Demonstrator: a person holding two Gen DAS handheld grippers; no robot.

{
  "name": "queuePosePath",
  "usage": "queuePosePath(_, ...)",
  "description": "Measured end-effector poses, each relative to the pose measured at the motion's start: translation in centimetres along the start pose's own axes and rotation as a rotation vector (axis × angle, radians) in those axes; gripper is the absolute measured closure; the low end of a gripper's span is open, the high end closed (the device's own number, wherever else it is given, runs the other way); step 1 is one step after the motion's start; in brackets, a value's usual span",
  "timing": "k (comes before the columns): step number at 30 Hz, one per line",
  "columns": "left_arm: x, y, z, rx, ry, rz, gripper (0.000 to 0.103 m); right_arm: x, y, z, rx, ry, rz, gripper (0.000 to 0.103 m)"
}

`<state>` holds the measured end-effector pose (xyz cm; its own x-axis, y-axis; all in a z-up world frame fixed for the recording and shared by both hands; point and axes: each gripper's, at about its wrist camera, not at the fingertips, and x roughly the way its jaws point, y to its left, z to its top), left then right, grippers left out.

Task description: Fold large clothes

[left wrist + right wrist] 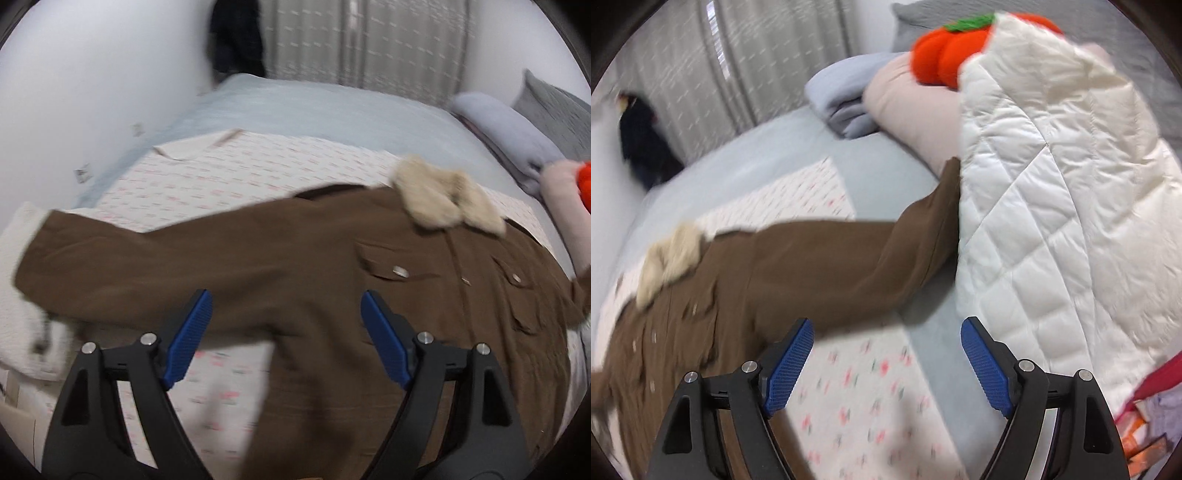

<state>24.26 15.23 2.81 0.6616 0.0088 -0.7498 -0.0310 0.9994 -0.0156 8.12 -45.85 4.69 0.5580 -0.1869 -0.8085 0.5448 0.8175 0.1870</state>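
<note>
A brown jacket [295, 258] with a cream fleece collar [443, 199] lies spread face up on a patterned sheet [221, 177] on the bed, one sleeve stretched out to the left. My left gripper [286, 314] is open and empty, above the jacket's left side near the armpit. In the right wrist view the jacket [738, 295] lies at the left and its other sleeve [894, 240] reaches toward a white quilted coat [1052, 221]. My right gripper [886, 350] is open and empty, just below that sleeve, over the patterned sheet [868, 387].
The bed has a pale blue cover [314, 107]. Folded grey blankets [842, 99], a pink pillow [916, 107] and an orange plush pumpkin [942, 55] lie at the head. White bedding [22, 295] is heaped at the left. A wall, curtains [369, 44] and dark hanging clothes [236, 37] stand behind.
</note>
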Motion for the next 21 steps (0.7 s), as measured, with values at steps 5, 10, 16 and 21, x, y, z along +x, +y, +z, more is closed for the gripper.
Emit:
queuePosePath(5,2.0,-8.5,-0.9,0.117,0.071,-0.106,0.02,6.1,-2.0,3.0,0.111,0.021,0.052,0.019)
queuePosePath(10,3.0,-15.1,-1.3,0.248,0.077,-0.14,0.02,10.8,-2.1,4.6,0.113,-0.034,-0.105,0.028)
queuePosePath(16,5.0,-21.9,-0.4,0.255,0.087,-0.229,0.02,14.8,-1.2,5.2,0.044,-0.077,-0.26,0.096)
queuePosePath(21,7.0,-29.1,0.5,0.227,0.08,-0.391,0.022,9.7,-0.2,6.6,-0.018,-0.238,-0.206,0.098)
